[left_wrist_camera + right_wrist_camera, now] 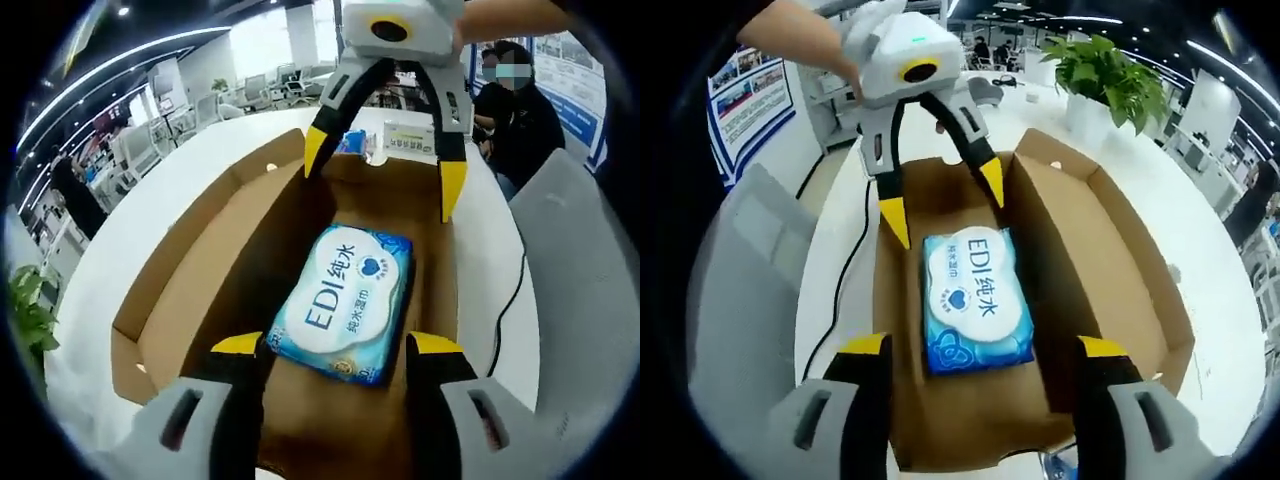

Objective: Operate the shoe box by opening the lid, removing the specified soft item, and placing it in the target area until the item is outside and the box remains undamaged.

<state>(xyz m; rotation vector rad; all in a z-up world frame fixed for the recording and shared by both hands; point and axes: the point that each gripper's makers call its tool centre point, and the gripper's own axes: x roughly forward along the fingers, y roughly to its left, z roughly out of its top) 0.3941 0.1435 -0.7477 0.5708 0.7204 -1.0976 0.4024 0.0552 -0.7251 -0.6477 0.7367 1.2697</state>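
**Wipes pack lies in the open shoe box, both claws spread above it**

Left gripper view: the left gripper point(337, 346) has its yellow-tipped jaws wide apart, holding nothing, at the near end of the shoe box point(200, 270); the lid is folded out flat on the white table point(150, 200); the blue wipes pack point(345, 304) lies flat on the box floor, nearer this end; the right gripper point(380, 165) hangs over the far end, also spread and empty.

Right gripper view: the right gripper point(983, 347) is wide open and empty; the pack sits mid-floor between both claws; a black cable point(845, 290) runs along the table's edge.
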